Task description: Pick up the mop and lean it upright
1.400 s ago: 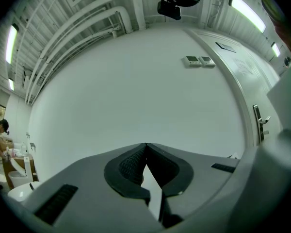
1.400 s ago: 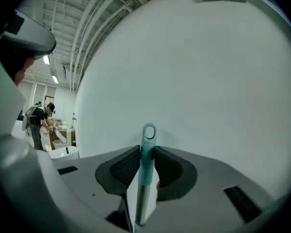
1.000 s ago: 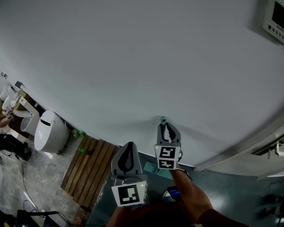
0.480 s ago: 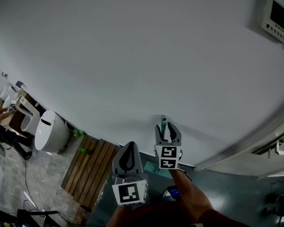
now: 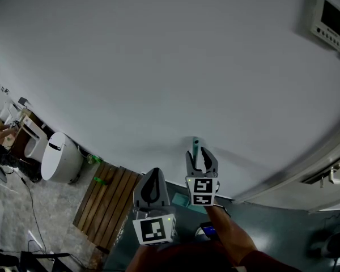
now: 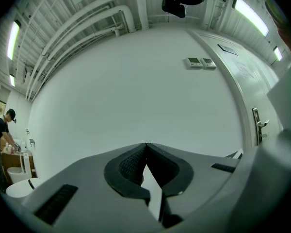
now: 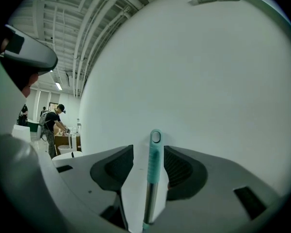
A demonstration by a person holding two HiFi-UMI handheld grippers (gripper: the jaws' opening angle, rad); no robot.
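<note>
The wall [image 5: 158, 67] is taken in first, wide and white, and the mop [image 7: 154, 169] is seen up against it. Its handle is stood upright with the teal end on top. Whether the tip actually touches the wall cannot be told.

Now the change: the right gripper [image 5: 199, 155] has just been opened. Its jaws are spread as wide as they go and the handle is left standing free in the gap between them. The pads [image 7: 117, 168] are no longer pressed on the shaft, and daylight is seen on both sides of it. The handle top is found at the same spot on the wall as a second ago, so the release has been made without the mop being dragged or tipped.

The left gripper [image 6: 145, 147] is held level beside it, clenched tip to tip on nothing.

For the task, the lean is judged done or very nearly so. What is left, it seems, is for the open jaws to be drawn straight back without the shaft being clipped. The mop's lower end is not shown, so its footing cannot be vouched for.
</note>
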